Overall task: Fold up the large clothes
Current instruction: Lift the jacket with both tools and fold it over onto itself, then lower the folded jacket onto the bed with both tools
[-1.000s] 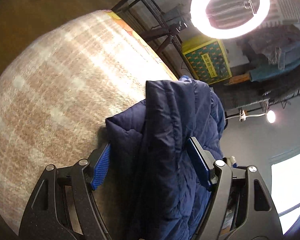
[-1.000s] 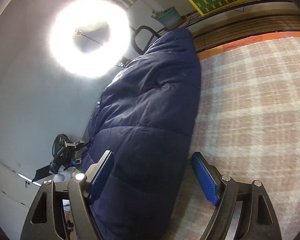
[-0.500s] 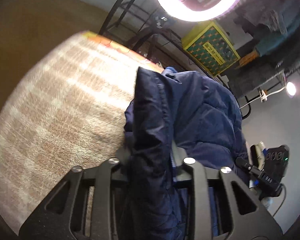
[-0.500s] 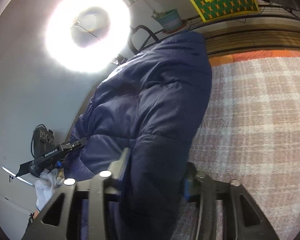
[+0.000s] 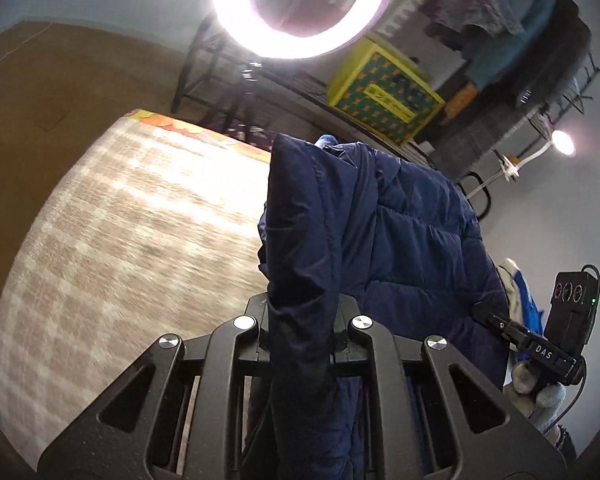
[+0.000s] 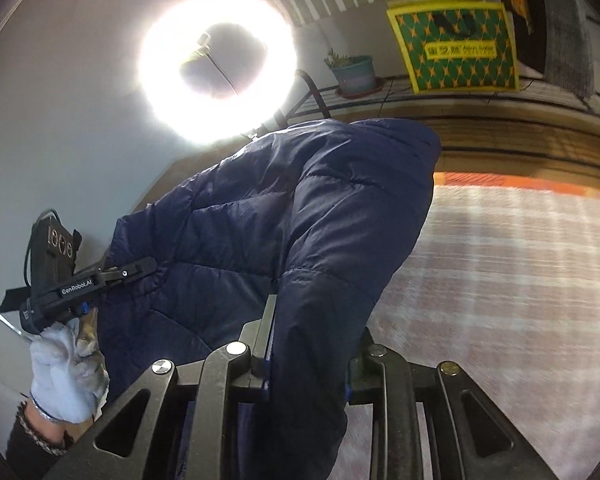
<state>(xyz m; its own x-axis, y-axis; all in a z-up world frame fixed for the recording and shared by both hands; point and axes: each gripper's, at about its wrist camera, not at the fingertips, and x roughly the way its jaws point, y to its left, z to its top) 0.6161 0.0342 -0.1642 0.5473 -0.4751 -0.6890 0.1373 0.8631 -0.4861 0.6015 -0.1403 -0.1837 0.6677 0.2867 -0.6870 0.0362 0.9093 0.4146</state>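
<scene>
The left gripper (image 5: 302, 332) is clamped on a fold of the navy puffer jacket (image 5: 400, 240), which rises toward twelve o'clock above the plaid bedspread (image 5: 140, 240). The right gripper (image 6: 310, 360) likewise pinches the jacket's edge. The bedspread looks blurred, so its detail is uncertain. A ring light (image 6: 216, 68) glares at eleven o'clock.

Both black two-finger grippers are clamped tight — the left gripper (image 5: 302, 332) has its fingers pinched on a fold of the navy quilted puffer jacket (image 5: 380, 240), and the right gripper (image 6: 308, 360) is doing the same on another thick fold of it. From the right wrist view you can see the left hand (image 6: 66, 372) in a white work glove, wrapped around its gripper's handle, wrist angled up.
</scene>
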